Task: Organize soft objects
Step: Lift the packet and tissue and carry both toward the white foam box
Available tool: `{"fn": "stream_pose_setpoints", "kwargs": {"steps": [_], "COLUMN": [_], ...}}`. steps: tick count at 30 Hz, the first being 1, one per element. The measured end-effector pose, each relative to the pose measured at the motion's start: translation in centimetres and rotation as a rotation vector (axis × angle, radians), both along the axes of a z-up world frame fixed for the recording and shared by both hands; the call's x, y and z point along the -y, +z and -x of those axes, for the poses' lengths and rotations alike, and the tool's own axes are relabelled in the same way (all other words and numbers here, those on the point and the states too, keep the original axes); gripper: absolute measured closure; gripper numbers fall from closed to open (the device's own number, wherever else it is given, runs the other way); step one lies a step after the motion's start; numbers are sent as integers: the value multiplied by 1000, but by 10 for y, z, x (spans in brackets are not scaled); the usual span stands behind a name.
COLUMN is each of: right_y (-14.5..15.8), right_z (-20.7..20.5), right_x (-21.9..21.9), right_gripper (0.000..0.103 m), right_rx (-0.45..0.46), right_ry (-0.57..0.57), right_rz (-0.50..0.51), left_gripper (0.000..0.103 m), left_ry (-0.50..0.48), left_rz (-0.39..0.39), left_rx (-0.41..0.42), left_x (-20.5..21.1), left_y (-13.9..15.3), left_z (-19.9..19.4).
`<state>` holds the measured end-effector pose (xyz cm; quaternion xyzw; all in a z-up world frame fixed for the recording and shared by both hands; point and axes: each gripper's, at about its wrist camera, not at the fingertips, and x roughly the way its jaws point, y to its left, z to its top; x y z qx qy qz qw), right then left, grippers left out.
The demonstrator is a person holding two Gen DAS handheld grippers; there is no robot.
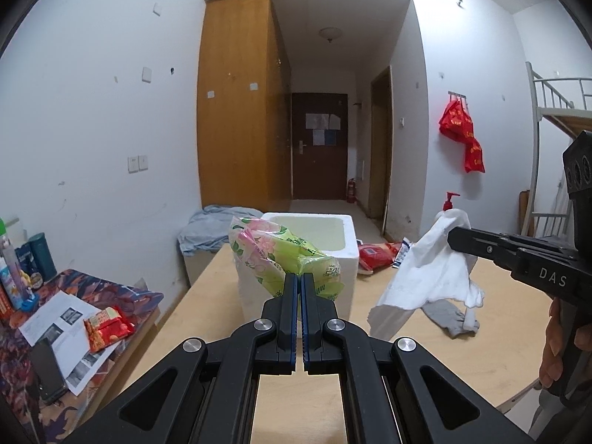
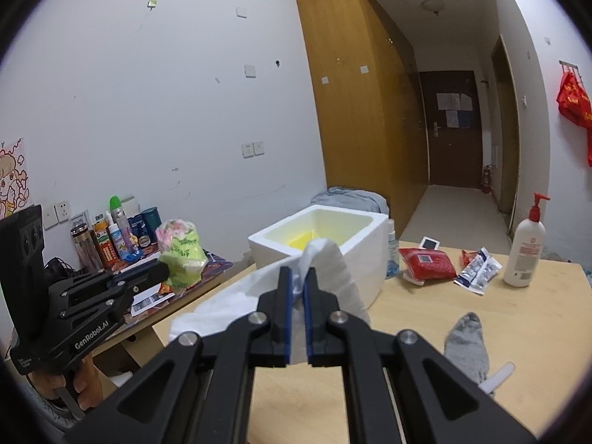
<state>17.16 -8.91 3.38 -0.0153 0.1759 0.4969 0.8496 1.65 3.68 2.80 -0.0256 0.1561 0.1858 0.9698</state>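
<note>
On the side table (image 2: 207,273) at the left stands a cluster of bottles and cans (image 2: 118,233) against the wall, with a red snack packet (image 1: 107,327) lying on printed sheets (image 1: 66,336). The left gripper (image 1: 299,277) is clamped on a green and pink flowered plastic pack (image 1: 281,259), holding it in the air in front of the white foam box (image 1: 314,248). That box stands open on the wooden table (image 1: 425,333); its inside looks pale yellow, with a brighter yellow patch at the bottom (image 2: 299,242), and what that is I cannot tell. A clear bottle (image 2: 392,255) stands just beside the box. The right gripper (image 2: 299,285) is closed on a white cloth (image 2: 325,273), which hangs from the pads above the tabletop. Further right on the table lie a red pouch (image 2: 429,262), a blue and white packet (image 2: 477,270) and a grey sock (image 2: 466,347), and a white pump bottle (image 2: 525,251) stands upright.
</note>
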Motion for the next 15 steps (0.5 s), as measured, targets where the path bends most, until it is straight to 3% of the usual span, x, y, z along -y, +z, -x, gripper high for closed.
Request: {"fn": "stream_pose_setpoints", "kwargs": {"steps": [15], "right_y": [31], "right_z": [-14], "right_x": [-27], "right_gripper": [95], "right_rx": [63], "right_ry": [-11], "right_rz": [1], "left_gripper": [101], "left_ry": [-2], "left_rz": [-5], "left_rx": [29], "left_x": [-19], "left_y": [21], "left_z": [-20]}}
